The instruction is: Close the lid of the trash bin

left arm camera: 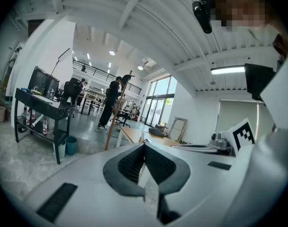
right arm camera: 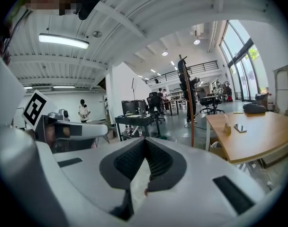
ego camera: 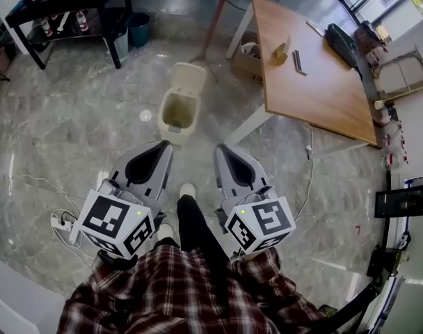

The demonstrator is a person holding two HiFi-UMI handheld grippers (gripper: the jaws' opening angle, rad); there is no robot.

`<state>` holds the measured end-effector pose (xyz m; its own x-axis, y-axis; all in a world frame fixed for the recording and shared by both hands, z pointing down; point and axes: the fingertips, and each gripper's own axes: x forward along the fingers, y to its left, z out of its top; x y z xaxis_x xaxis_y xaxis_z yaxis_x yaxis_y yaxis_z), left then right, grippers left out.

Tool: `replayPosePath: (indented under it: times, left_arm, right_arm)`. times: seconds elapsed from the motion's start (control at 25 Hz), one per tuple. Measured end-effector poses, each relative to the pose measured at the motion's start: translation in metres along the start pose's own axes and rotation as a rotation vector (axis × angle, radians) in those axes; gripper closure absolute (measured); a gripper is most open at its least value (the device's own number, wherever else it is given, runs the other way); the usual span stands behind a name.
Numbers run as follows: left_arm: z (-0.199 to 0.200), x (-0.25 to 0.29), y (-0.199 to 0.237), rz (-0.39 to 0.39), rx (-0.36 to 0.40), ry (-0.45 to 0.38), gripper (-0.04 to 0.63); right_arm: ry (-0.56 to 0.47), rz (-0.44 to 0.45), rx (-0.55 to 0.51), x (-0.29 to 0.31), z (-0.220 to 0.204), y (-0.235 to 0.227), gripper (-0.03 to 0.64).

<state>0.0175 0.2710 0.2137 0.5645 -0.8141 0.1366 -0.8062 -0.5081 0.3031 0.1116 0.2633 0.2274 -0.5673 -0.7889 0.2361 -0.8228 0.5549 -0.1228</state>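
Trash bin on the floor, off the near left corner of the wooden table, lid tipped back, open. Well ahead of both grippers, closer to the left gripper. Jaws pressed together, nothing between them; same for the right gripper

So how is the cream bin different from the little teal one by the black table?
The trash bin is cream and boxy; the teal bin is round. The trash bin has a lid, tipped open; the teal bin shows none. The trash bin stands on open floor; the teal bin sits beside the black table. Both stand upright, open on top.
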Motion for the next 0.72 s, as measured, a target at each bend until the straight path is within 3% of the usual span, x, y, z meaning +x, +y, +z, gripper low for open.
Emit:
replayPosePath:
  times: [0.4,0.72]
  left_arm:
    - [0.062,0.105,0.029,0.052,0.032,-0.066,0.585]
    - [0.079,0.156,0.065,0.081,0.036,-0.058,0.586]
  right_arm:
    - [-0.033,0.067,-0.049,0.08,0.063,-0.08,0.606]
    - [-0.001,0.088,-0.019,0.134,0.069,-0.116,0.606]
